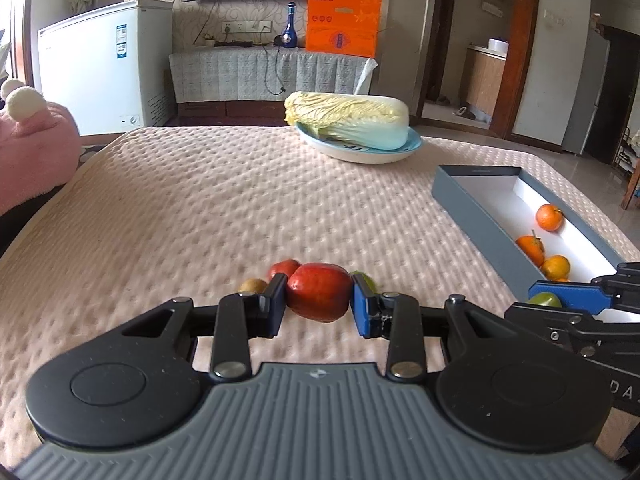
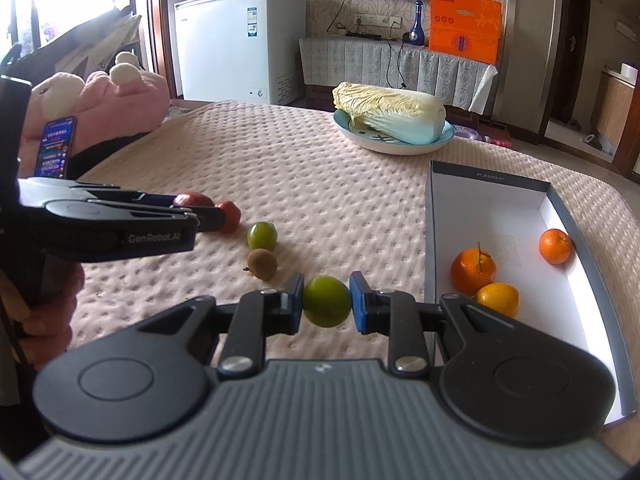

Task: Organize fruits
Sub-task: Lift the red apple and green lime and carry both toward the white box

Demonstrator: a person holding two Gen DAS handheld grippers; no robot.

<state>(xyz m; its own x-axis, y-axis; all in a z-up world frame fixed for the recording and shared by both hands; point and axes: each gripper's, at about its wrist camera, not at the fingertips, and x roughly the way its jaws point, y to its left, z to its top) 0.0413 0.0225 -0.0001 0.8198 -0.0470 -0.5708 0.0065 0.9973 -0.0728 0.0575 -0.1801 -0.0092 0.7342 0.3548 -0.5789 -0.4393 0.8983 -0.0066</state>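
Both tongs pinch fruit: left tongs (image 1: pixel 319 300) a red apple (image 1: pixel 319 295), right tongs (image 2: pixel 326 301) a green fruit (image 2: pixel 327 301) (beside the box (image 2: pixel 430 240)).

Both claws clamped, angled downward

The left claw (image 1: pixel 319 300) tilts downward, its pads pressed on either side of a red fruit (image 1: pixel 318 296). The right claw (image 2: pixel 326 301), just to its right and pitched alike, pinches a small green fruit (image 2: pixel 327 301). A hand (image 2: pixel 44 320) grips the left tool's handle.

Cabbage (image 1: pixel 352 122) on plate (image 1: pixel 414 146)
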